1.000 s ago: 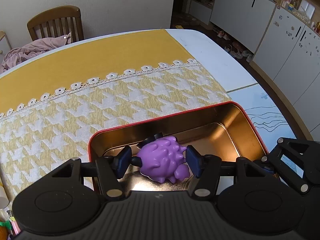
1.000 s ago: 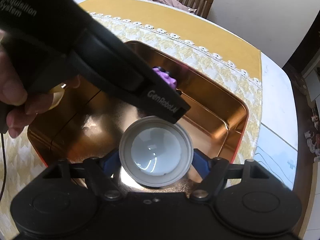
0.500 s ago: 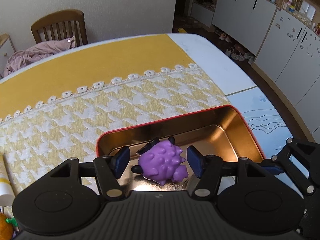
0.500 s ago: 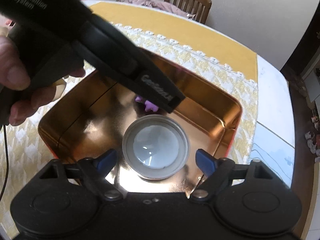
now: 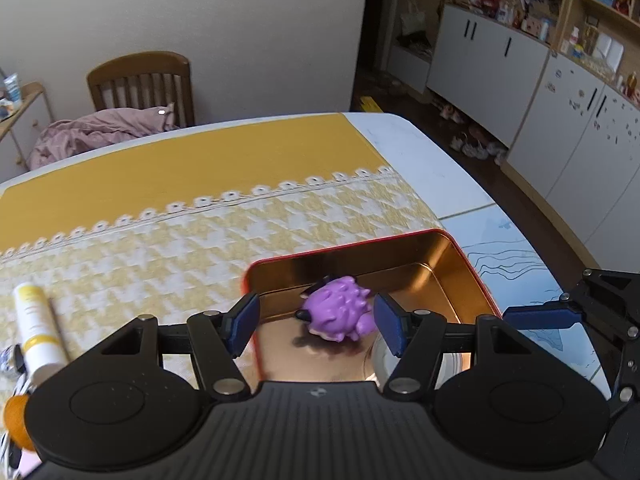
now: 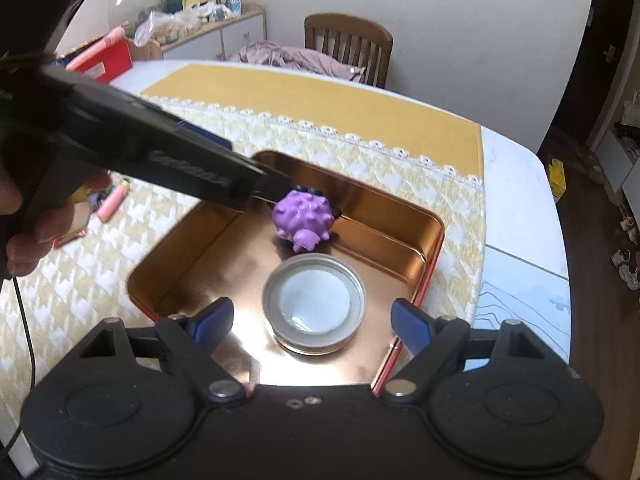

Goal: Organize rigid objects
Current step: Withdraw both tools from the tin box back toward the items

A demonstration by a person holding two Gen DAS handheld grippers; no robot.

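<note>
Both views show a shallow tin (image 6: 434,240) with red outer rim and gold interior, resting on the bench (image 5: 408,148) over a yellow-and-white houndstooth cloth (image 5: 168,248). Inside the tin: a purple spiky toy (image 6: 303,220) toward the far wall, and a round metal lid (image 6: 315,300) nearer the camera, lying flat with its hollow side up; the two sit just beside each other (contact at their edges cannot be judged from this angle). Left gripper (image 5: 316,322): fingers spread wide, empty, blue pads flanking the purple spiky toy (image 5: 340,314) in the picture but clear of it on both sides; the left pad lies over the tin's left rim (image 5: 250,276). Right gripper (image 6: 310,318): fingers spread wide, empty, pads to either side of the lid without touching it. In the right wrist view the black body of the left gripper (image 6: 160,152) crosses the upper left, its tip reaching the far left wall of the tin. On the cloth left of the tin: a white-and-yellow tube (image 5: 36,328), lying flat. A wooden chair (image 5: 140,84) stands at the far side of the bench.
</note>
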